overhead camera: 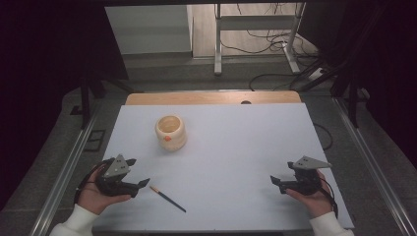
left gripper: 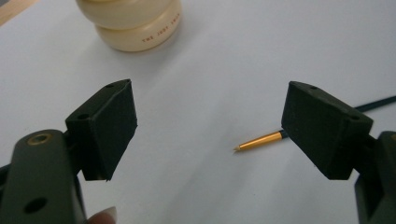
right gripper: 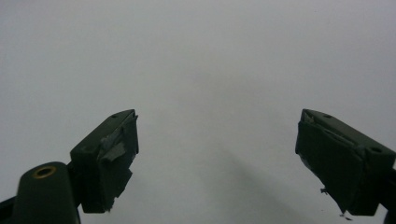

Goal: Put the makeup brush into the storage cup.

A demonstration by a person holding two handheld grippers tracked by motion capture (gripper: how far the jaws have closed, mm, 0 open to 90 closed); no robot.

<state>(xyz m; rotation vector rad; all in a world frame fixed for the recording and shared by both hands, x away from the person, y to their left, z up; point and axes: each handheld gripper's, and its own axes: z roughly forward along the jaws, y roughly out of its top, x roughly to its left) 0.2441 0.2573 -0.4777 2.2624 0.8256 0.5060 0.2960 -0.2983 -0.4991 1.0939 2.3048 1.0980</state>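
A cream ribbed pot [overhead camera: 170,132] with an open top stands on the white table [overhead camera: 236,147], left of centre. A thin dark pen with a gold tip [overhead camera: 167,198] lies near the front edge. My left gripper [overhead camera: 137,173] rests at the front left, open, just left of the pen. In the left gripper view the gold tip [left gripper: 259,141] lies between the wide-apart jaws and the pot [left gripper: 135,23] is ahead at the top. My right gripper [overhead camera: 276,183] is held at the front right, open, over bare table [right gripper: 210,70], nothing between its jaws.
A wooden strip [overhead camera: 211,98] runs along the table's far edge. Metal rails [overhead camera: 64,172] flank both sides. Beyond are desk legs [overhead camera: 218,44] and loose cables [overhead camera: 275,44] on the floor.
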